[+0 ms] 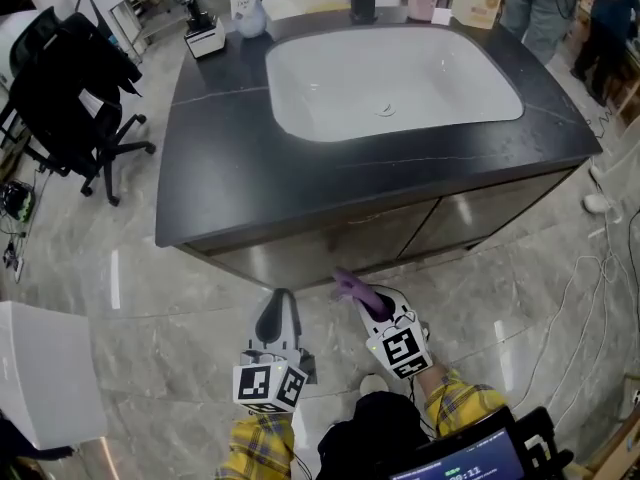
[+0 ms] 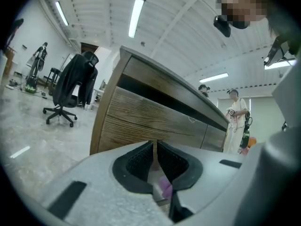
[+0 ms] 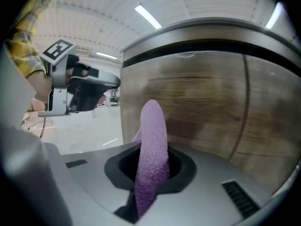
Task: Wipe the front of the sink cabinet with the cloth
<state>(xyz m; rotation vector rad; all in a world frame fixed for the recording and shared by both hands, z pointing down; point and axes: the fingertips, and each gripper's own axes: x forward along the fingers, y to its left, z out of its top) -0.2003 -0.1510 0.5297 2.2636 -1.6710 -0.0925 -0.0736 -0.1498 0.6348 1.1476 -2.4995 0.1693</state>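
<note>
Well, the right gripper [image 3: 151, 167] has its jaws pinching the cloth [image 3: 153, 135], while the left gripper [image 2: 155, 160] hangs beside it with its jaws pressed together and nothing between them. The cloth is low, under the front edge of the worktop [image 1: 230, 168] and about at its middle, very close to the cabinet front [image 3: 207, 102]; whether the tip already touches the wood I cannot tell. I judge that the wiping is only about to start. To do it well, the soft tip should be laid flat on the wood with light pressure and moved in long strokes from one side edge of the cabinet to the other, with the hard jaws kept off the panel. The cloth is purple and fuzzy like a towel, bunched into a narrow tongue that stands up out of the jaws, so only a small part of it can meet the wood at once.
</note>
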